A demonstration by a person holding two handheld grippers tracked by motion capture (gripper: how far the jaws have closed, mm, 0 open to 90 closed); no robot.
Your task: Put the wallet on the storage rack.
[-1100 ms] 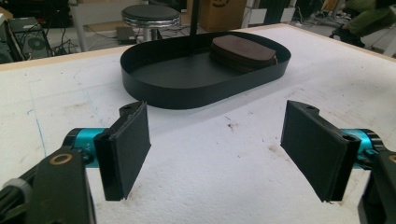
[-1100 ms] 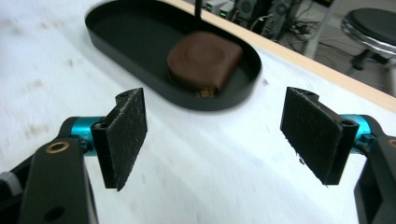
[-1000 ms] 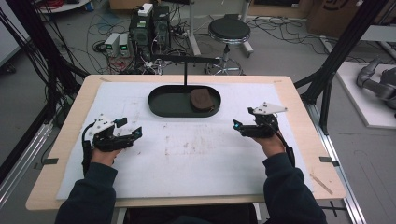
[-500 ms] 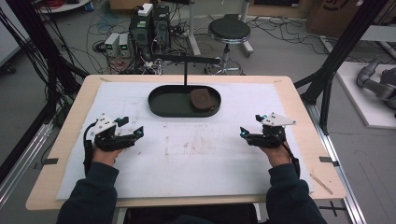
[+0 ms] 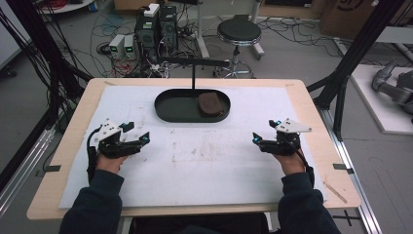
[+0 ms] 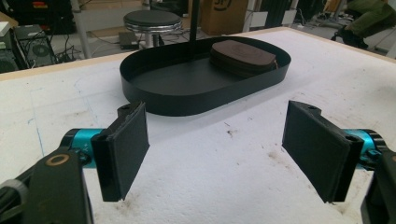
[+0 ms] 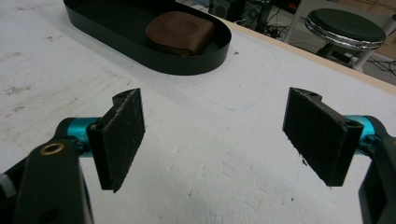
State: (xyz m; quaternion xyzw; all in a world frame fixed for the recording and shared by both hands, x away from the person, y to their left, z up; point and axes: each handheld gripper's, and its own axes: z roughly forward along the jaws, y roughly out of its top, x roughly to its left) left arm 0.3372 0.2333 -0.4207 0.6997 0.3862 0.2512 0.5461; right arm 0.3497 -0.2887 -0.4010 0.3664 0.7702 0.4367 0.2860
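White tabletop [image 5: 209,165], left gripper [image 5: 141,139] and right gripper [image 5: 257,141] resting low, well apart, jaws spread, empty

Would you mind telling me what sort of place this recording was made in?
Most likely a robotics lab or workshop: computer towers and loose cables cover the floor beyond the table, and a round stool stands nearby.

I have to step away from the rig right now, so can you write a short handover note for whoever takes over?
Left gripper: open, nothing held, low over the white mat, left side.
Right gripper: open, nothing held, low over the mat, right side.
Black oval tray sits at the far middle of the mat, with the brown pouch lying in its right end.
Done: nothing that shows; the pouch is untouched.
Left: probably reach into the tray and grasp the pouch.
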